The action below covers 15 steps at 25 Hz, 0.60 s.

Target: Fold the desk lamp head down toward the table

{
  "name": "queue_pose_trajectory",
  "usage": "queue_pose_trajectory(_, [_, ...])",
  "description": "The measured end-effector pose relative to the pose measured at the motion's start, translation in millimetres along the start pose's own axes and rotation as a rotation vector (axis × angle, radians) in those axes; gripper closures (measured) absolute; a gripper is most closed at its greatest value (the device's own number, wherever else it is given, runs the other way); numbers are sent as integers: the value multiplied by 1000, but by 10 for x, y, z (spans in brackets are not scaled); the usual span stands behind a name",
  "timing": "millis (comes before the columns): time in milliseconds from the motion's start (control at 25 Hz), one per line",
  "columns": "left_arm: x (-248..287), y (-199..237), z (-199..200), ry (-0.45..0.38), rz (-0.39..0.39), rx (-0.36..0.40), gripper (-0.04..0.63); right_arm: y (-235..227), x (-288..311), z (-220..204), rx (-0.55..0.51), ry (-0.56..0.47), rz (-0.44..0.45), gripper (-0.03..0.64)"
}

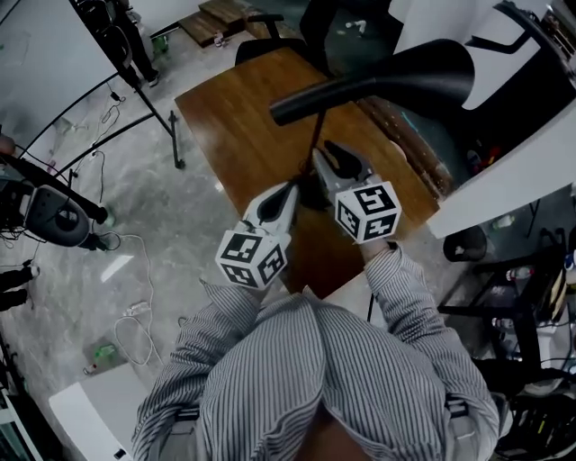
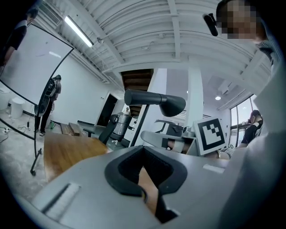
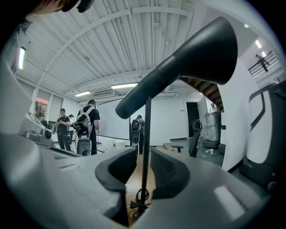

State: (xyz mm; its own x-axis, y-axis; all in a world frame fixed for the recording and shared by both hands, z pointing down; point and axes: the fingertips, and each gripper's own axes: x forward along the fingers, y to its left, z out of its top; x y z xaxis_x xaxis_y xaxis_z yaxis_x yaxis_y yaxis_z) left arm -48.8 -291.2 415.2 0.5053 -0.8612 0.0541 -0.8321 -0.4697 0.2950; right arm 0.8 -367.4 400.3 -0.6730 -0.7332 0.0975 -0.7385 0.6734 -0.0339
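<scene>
A black desk lamp stands on the wooden table (image 1: 243, 135). Its long head (image 1: 387, 76) is raised about level on a thin stem (image 1: 315, 153). My right gripper (image 1: 340, 155) hovers just right of the stem, below the head. In the right gripper view its jaws (image 3: 144, 167) stand a little apart, and the stem (image 3: 145, 147) shows through the gap under the lamp head (image 3: 187, 58); whether the stem lies between the pads I cannot tell. My left gripper (image 1: 286, 194) is shut and empty, near the lamp's foot. In the left gripper view (image 2: 145, 172) the lamp head (image 2: 154, 99) is ahead and above.
An office chair (image 1: 270, 27) sits at the table's far end. A whiteboard on a black stand (image 1: 54, 72) is on the left, with cables on the floor (image 1: 135, 315). A white desk (image 1: 504, 180) borders the right. People stand far back (image 3: 87, 127).
</scene>
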Motion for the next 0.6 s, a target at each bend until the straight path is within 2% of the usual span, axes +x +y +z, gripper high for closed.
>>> queue_pose_trajectory(240, [114,16,105,5,-10,40,594,-46,237,2,-3,23,20,526])
queue_pose_trajectory(360, [147,71,222,-12,13,111,594,-81,264,-30,-12,30,-3,571])
queue_pose_trajectory(600, [189,224,500,-78,36,202,594,-112,256,-51,9,27,8,574])
